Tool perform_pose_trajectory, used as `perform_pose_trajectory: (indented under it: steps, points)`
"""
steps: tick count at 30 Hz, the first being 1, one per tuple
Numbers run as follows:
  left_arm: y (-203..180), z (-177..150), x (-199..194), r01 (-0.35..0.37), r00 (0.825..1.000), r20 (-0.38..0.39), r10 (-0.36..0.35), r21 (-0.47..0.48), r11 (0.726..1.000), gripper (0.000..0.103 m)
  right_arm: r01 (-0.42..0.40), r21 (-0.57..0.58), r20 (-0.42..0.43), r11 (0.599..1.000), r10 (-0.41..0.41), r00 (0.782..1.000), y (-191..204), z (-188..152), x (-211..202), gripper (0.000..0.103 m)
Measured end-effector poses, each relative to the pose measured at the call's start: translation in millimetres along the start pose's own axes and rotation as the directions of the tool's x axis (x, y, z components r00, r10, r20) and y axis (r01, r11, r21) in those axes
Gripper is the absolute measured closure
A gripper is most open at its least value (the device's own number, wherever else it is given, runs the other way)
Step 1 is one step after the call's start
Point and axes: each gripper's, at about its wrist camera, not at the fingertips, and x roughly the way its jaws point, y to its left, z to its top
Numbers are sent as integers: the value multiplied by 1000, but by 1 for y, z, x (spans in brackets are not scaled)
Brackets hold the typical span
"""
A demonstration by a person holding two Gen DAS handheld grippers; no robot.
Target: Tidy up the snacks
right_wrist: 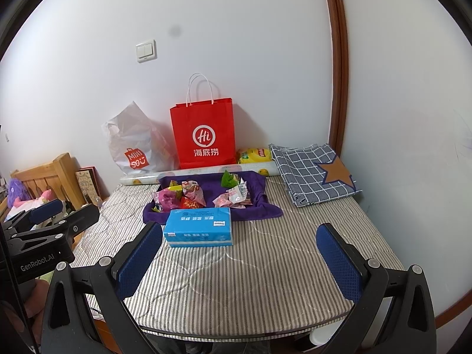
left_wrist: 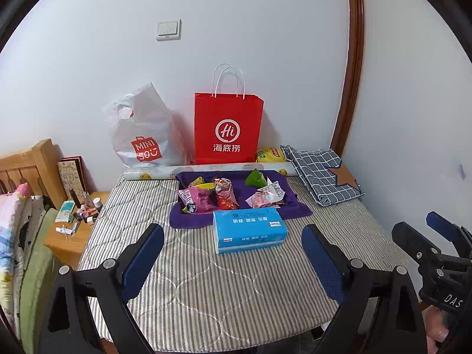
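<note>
Several small snack packets lie on a purple cloth (left_wrist: 188,221) (right_wrist: 259,211) at the far side of the striped table: a pink packet (left_wrist: 197,199) (right_wrist: 165,199), a red one (left_wrist: 225,202) (right_wrist: 190,204), a green one (left_wrist: 256,178) (right_wrist: 227,179) and pale pink ones (left_wrist: 265,196) (right_wrist: 233,197). A blue tissue pack (left_wrist: 249,230) (right_wrist: 199,227) lies in front of the cloth. My left gripper (left_wrist: 233,236) is open and empty, held above the table's near half. My right gripper (right_wrist: 239,233) is open and empty, beside it.
A red paper bag (left_wrist: 227,128) (right_wrist: 205,134) and a white MINISO plastic bag (left_wrist: 141,129) (right_wrist: 132,144) stand against the wall. A yellow packet (left_wrist: 270,155) (right_wrist: 255,155), a rolled sheet (left_wrist: 206,168) and a folded checked cloth (left_wrist: 321,174) (right_wrist: 312,174) lie at the back. A nightstand (left_wrist: 73,230) with toiletries stands left.
</note>
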Motion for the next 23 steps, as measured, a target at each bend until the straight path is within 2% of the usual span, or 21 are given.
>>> perform_pose_trajectory:
  steps: [23]
  points:
    - [0, -3, -2, 0, 1000, 3, 0, 5, 1000, 9, -2, -2, 6, 1000, 2, 1000, 4, 3, -3, 0]
